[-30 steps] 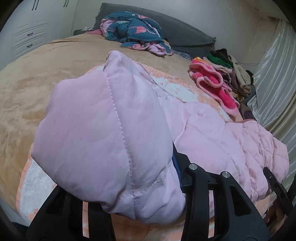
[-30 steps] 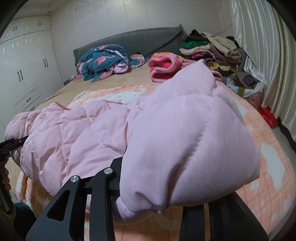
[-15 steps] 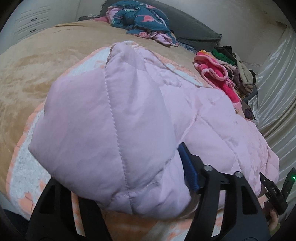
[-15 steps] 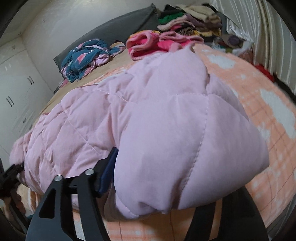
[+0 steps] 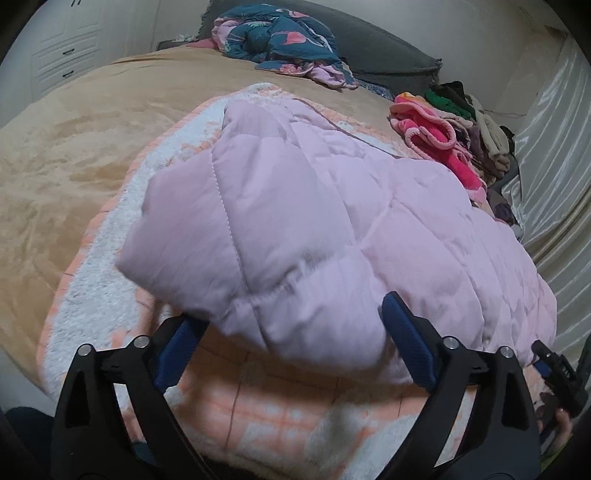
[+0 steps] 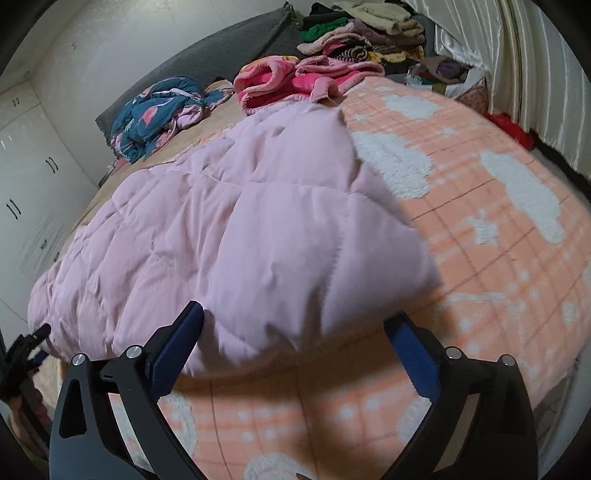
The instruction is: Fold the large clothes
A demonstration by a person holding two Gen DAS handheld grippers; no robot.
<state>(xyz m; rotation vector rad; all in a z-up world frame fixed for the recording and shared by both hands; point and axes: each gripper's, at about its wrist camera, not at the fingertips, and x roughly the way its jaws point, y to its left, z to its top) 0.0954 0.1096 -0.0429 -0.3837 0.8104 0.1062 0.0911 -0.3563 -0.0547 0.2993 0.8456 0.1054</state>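
Observation:
A large pink quilted jacket (image 5: 314,229) lies folded over on the orange-and-white blanket (image 5: 258,413) on the bed; it also shows in the right wrist view (image 6: 229,236). My left gripper (image 5: 288,339) is open, its blue-padded fingers spread either side of the jacket's near left corner, which lies loose between them. My right gripper (image 6: 295,336) is open too, its fingers standing either side of the jacket's near right corner. Each gripper shows at the edge of the other's view.
A blue patterned garment (image 5: 280,40) lies crumpled by the grey headboard (image 5: 384,55). A pink fleece garment (image 6: 295,81) and a stack of folded clothes (image 6: 369,33) sit at the far right of the bed. Curtains (image 6: 535,74) hang along the right; white wardrobes (image 6: 26,166) stand left.
Both grippers have opened and let go of the jacket's corners. The folded-over edge has dropped onto the blanket and the grippers have drawn back a little.

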